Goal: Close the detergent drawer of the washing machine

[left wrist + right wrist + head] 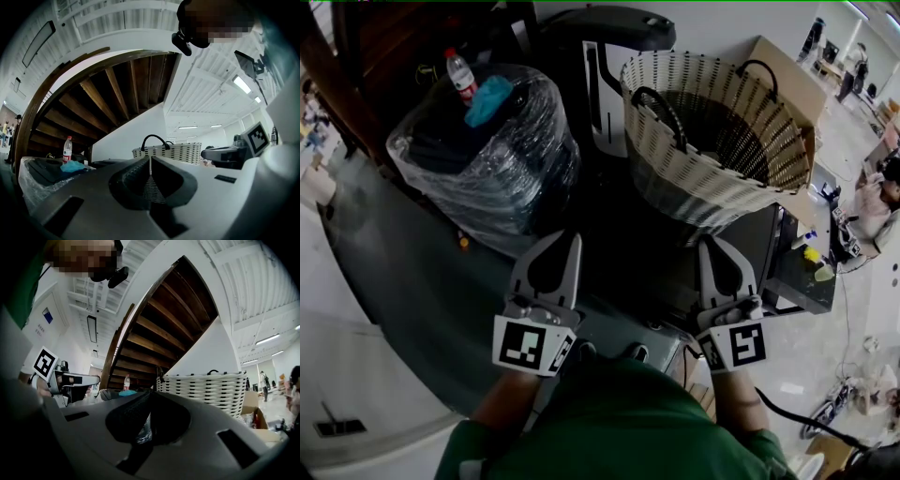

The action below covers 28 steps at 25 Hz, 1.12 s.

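Left claw is pressed together at the tips and pinching nothing; its own view shows only a sliver of basket weave through the gap behind them. Right claw is the same, tips closed and empty, with shiny plastic wrap glinting through the gap. Both are held up side by side, well apart, each with its black-and-white marker cube at the near end.

Just beyond the right claw sits the dark washing machine, carrying a white woven basket with black handles on its top. A dark slab with a pale edge juts out at the machine's right front corner, just right of the right claw. I cannot tell whether that is the detergent drawer, and neither claw touches it.

Beyond the left claw is a dark bundle wrapped in clear plastic film, with a clear bottle with a red cap and a teal cloth on top. The bottle has a red label, too small to read.

Only the head view shows the person's green sleeves and the slab. Only the claw views show the underside of a brown wooden staircase and the white ceiling with its strip lights. Each claw view also catches the other claw's marker cube.
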Each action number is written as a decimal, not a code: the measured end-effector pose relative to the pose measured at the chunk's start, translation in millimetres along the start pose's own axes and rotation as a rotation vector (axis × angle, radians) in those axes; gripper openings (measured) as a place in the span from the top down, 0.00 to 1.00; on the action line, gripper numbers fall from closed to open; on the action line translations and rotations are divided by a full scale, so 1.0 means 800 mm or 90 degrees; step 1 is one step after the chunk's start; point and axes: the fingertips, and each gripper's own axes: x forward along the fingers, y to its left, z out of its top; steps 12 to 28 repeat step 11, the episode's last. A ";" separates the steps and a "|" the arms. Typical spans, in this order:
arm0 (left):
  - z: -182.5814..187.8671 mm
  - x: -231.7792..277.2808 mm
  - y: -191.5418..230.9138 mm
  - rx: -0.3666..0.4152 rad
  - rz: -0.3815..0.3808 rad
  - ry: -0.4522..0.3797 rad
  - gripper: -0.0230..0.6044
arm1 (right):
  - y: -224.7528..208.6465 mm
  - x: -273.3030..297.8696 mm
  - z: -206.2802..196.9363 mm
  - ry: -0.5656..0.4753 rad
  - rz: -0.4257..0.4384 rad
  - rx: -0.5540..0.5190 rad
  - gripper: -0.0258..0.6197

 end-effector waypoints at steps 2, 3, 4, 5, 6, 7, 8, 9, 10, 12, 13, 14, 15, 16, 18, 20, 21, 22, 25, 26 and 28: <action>-0.001 0.000 0.000 0.000 -0.001 0.002 0.92 | 0.000 0.000 -0.001 0.000 -0.001 0.005 0.93; -0.002 0.000 0.001 -0.002 -0.001 0.004 0.92 | 0.000 0.000 -0.002 0.001 -0.001 0.007 0.93; -0.002 0.000 0.001 -0.004 -0.001 0.005 0.92 | 0.001 0.000 -0.002 0.002 -0.002 0.008 0.93; -0.003 -0.001 0.002 -0.004 -0.001 0.005 0.92 | 0.001 0.000 -0.002 0.002 -0.002 0.008 0.93; -0.003 -0.001 0.003 -0.002 -0.002 0.004 0.92 | 0.001 0.000 -0.002 0.001 -0.003 0.008 0.93; -0.003 -0.001 0.004 0.004 -0.003 0.001 0.92 | 0.001 0.001 -0.002 0.002 -0.003 0.008 0.93; -0.004 -0.002 0.005 0.012 -0.004 -0.002 0.92 | 0.002 0.001 -0.002 0.002 -0.002 0.008 0.93; -0.005 -0.002 0.007 0.017 -0.005 -0.003 0.92 | 0.002 0.002 -0.003 0.003 -0.002 0.008 0.93; -0.006 -0.001 0.007 0.019 -0.005 -0.004 0.92 | 0.003 0.002 -0.004 0.004 -0.002 0.008 0.93; -0.006 -0.001 0.008 0.019 -0.006 -0.004 0.92 | 0.003 0.003 -0.005 0.005 -0.001 0.008 0.93; -0.006 -0.001 0.008 0.019 -0.006 -0.004 0.92 | 0.003 0.003 -0.005 0.005 -0.001 0.008 0.93; -0.006 -0.001 0.008 0.019 -0.006 -0.004 0.92 | 0.003 0.003 -0.005 0.005 -0.001 0.008 0.93; -0.006 -0.001 0.008 0.019 -0.006 -0.004 0.92 | 0.003 0.003 -0.005 0.005 -0.001 0.008 0.93; -0.006 -0.001 0.008 0.019 -0.006 -0.004 0.92 | 0.003 0.003 -0.005 0.005 -0.001 0.008 0.93; -0.006 -0.001 0.008 0.019 -0.006 -0.004 0.92 | 0.003 0.003 -0.005 0.005 -0.001 0.008 0.93; -0.006 -0.001 0.008 0.019 -0.006 -0.004 0.92 | 0.003 0.003 -0.005 0.005 -0.001 0.008 0.93; -0.006 -0.001 0.008 0.019 -0.006 -0.004 0.92 | 0.003 0.003 -0.005 0.005 -0.001 0.008 0.93; -0.006 -0.001 0.008 0.019 -0.006 -0.004 0.92 | 0.003 0.003 -0.005 0.005 -0.001 0.008 0.93; -0.006 -0.001 0.008 0.019 -0.006 -0.004 0.92 | 0.003 0.003 -0.005 0.005 -0.001 0.008 0.93; -0.006 -0.001 0.008 0.019 -0.006 -0.004 0.92 | 0.003 0.003 -0.005 0.005 -0.001 0.008 0.93; -0.006 -0.001 0.008 0.019 -0.006 -0.004 0.92 | 0.003 0.003 -0.005 0.005 -0.001 0.008 0.93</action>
